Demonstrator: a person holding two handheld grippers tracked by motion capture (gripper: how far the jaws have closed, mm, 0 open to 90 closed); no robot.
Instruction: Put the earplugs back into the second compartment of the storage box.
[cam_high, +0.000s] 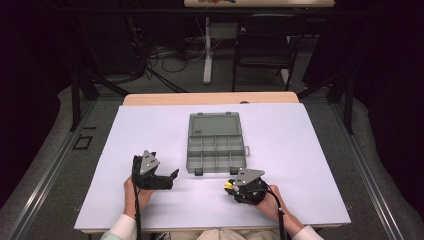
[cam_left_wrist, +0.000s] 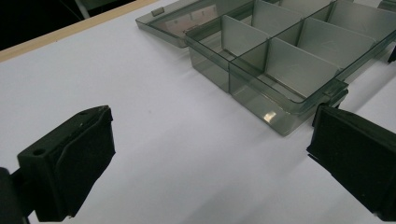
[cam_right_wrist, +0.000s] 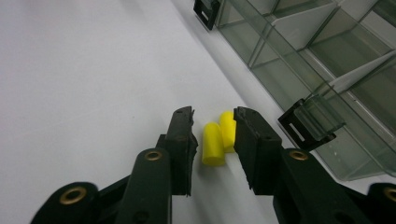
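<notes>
Nearest, at 5 o'clock on the white bench (cam_high: 150, 125): right claw (cam_right_wrist: 214, 128), jaws partly apart around two yellow cylinders (cam_right_wrist: 218, 137) lying touching. At 7 o'clock: left claw (cam_left_wrist: 210, 154), spread wide, holding nothing. Farther, at centre: open grey compartment box (cam_high: 216, 150), lid flat toward 12.

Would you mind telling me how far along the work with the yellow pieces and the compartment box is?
Done: the clear grey plastic compartment box lies open, its compartments looking empty. In hand: the right gripper brackets two small yellow cylinders on the white table, jaws not yet closed. The left gripper is open. Left, probably: gripping them and placing them inside.
</notes>
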